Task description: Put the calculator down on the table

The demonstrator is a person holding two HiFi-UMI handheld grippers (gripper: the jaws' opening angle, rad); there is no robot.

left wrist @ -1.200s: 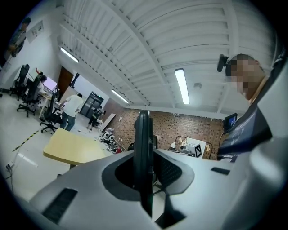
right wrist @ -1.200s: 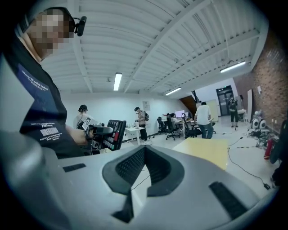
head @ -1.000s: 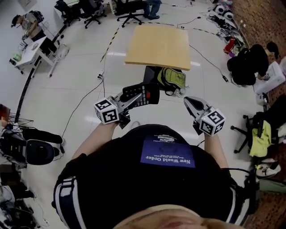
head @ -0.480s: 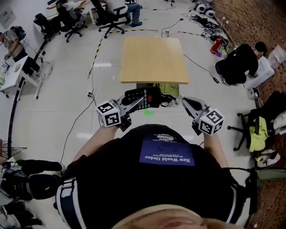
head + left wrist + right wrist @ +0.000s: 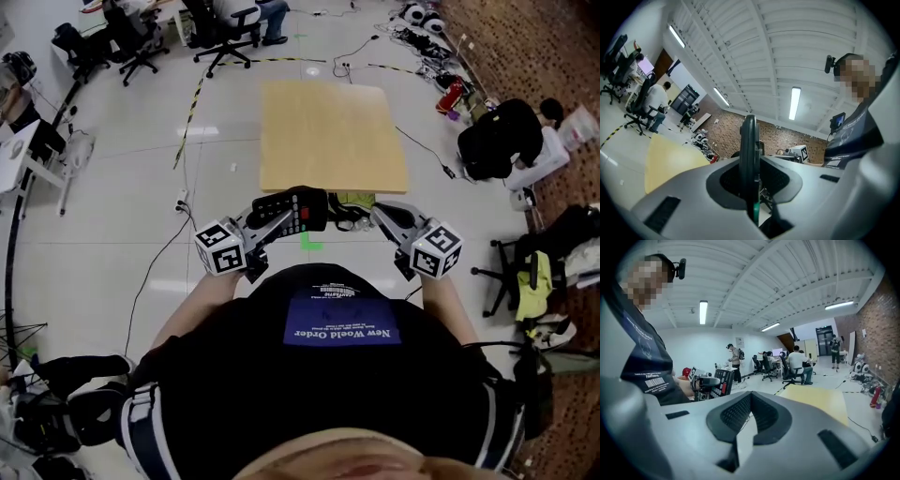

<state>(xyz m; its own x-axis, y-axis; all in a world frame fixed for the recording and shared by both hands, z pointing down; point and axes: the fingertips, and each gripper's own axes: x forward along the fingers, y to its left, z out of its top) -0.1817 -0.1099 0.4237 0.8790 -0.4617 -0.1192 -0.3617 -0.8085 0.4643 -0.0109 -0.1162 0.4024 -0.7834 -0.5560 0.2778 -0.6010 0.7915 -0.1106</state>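
A light wooden table stands ahead of me, its near edge just beyond both grippers. My left gripper is shut on a black calculator with a red key, held in the air short of the table's near edge. In the left gripper view the calculator stands edge-on between the jaws of the left gripper, with the table to the left. My right gripper is shut with nothing in it; in the right gripper view the right gripper has its tips together, and the calculator shows at the left.
A yellow-green bag lies under the table's near edge, and a green mark is on the floor. Office chairs and seated people are at the back. A black bag and cables lie at the right.
Both grippers have moved forward toward the table, which now lies closer in the head view. The calculator stays held in the left gripper.
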